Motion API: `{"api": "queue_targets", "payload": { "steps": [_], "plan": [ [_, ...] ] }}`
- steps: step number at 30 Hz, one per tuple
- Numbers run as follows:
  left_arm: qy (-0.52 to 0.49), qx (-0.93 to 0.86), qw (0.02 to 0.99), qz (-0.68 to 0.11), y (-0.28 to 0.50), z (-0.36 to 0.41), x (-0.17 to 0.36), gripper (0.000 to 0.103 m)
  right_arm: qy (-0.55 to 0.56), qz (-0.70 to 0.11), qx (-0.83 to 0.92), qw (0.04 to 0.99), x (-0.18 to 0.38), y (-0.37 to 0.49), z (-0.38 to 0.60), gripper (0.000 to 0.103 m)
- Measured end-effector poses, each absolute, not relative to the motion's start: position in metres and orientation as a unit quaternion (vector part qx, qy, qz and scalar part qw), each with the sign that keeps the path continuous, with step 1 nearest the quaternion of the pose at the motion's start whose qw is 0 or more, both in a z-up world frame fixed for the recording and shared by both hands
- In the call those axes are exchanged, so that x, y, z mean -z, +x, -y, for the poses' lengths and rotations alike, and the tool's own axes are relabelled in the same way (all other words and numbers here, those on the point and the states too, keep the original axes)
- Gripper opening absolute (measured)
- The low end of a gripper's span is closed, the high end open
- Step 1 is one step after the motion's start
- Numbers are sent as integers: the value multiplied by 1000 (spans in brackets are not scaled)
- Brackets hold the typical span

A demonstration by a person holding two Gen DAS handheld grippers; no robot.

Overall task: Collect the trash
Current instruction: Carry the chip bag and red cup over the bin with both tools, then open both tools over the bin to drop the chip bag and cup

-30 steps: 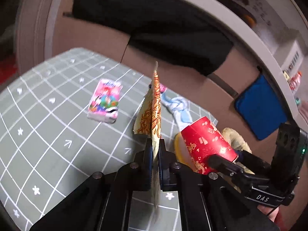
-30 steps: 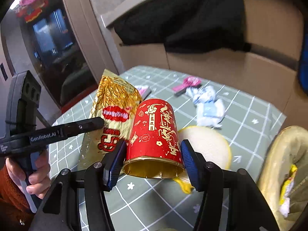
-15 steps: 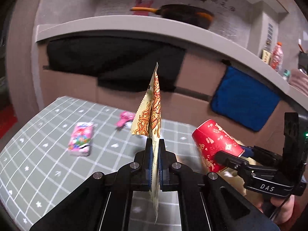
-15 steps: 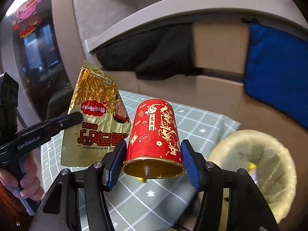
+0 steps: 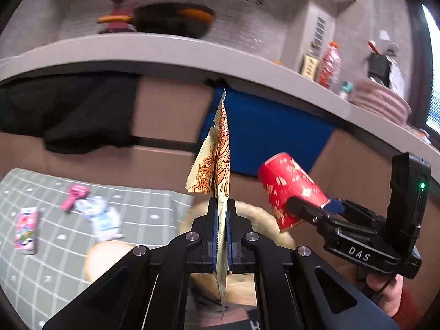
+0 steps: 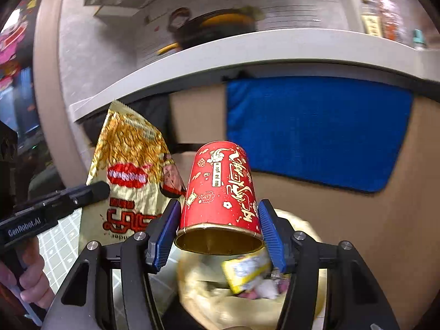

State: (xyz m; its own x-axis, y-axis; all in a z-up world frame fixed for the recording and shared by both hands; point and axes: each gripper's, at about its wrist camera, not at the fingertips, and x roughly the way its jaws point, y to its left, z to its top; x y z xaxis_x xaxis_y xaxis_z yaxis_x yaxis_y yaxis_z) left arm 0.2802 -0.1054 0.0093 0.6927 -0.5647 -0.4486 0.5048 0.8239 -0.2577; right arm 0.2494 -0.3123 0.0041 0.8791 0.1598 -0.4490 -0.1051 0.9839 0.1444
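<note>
My left gripper is shut on a gold snack wrapper, held edge-on and upright; the wrapper also shows in the right wrist view. My right gripper is shut on a red paper cup with gold print, its open mouth towards the camera; the cup also shows in the left wrist view. Both are held above a bin lined with a yellowish bag, which holds a yellow wrapper and other scraps. The bin rim shows under the left gripper.
On the grey-green grid mat lie a pink carton, a pink wrapper, a crumpled blue-white wrapper and a pale round thing. A counter edge with a blue cloth and black cloth runs behind.
Both grippers have swung right and away from the mat with their loads. The lined bin has come directly beneath the cup and the wrapper.
</note>
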Motion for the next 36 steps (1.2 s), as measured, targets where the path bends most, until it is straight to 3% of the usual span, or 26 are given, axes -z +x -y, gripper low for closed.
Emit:
{"api": "queue_targets", "payload": {
  "steps": [20,30,36],
  "plan": [
    [-54,319,877,-357,330,159,60,5,90,-278,-42,955,37,274,349,55],
    [-101,328,857,-384,370,177,84,5,106,-296,-23,949,54,287,365,55],
    [-81,311,825,-465,385,191,123,5,109,-309,-13,945,66,290,371,55]
  ]
}}
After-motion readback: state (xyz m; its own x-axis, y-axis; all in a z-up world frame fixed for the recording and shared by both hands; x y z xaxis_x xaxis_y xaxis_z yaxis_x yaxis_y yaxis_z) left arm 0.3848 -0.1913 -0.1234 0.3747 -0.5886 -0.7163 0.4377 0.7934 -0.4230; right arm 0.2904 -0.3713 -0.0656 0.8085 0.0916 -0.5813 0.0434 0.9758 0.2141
